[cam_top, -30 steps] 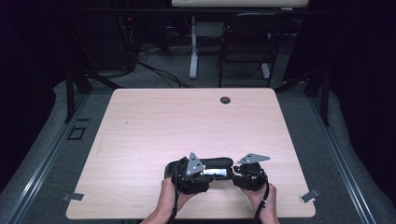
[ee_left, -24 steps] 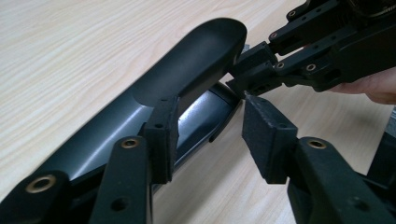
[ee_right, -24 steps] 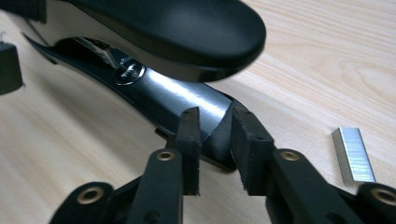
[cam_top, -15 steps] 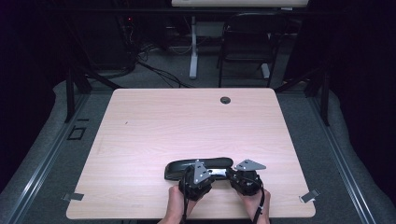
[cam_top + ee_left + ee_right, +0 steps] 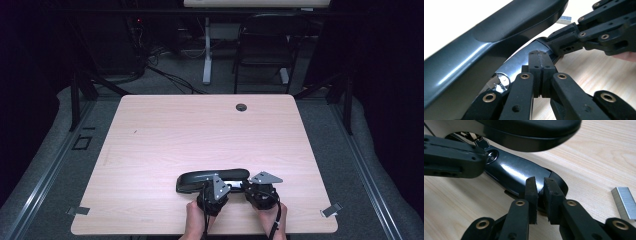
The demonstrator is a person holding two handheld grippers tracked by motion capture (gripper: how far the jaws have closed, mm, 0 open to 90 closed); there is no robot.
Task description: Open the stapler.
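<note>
- One dark room surrounds the scene in the high view: grey carpet floor [image 5: 45,165], a black chair [image 5: 264,45] behind the table, the white leg of another desk [image 5: 206,55] beside it, and black cables [image 5: 165,75] trailing across the floor.
- One light wooden table [image 5: 200,135] takes up the middle; its top is pale woodgrain with rounded corners, and a small round black grommet [image 5: 241,107] sits near its far edge.
- Two metal rails [image 5: 40,185] run along the floor on either side of the table, and bits of tape [image 5: 79,210] lie near its front corners.
- One black stapler [image 5: 212,180] lies at the near edge of the table, just ahead of the person's hands, with its top arm swung up off the base, as both gripper views show.
- The left gripper [image 5: 539,56] has just been closing; its jaws now meet flat together with nothing between them, their tips resting against the stapler's glossy base [image 5: 516,66].
- The right gripper [image 5: 541,181] has also just been closing; its jaws stand a narrow gap apart at the rounded end of the base, and whether they pinch its edge cannot be told.
- One small strip of staples [image 5: 625,201] lies on the wood just beside the stapler, seen in the right gripper view.
</note>
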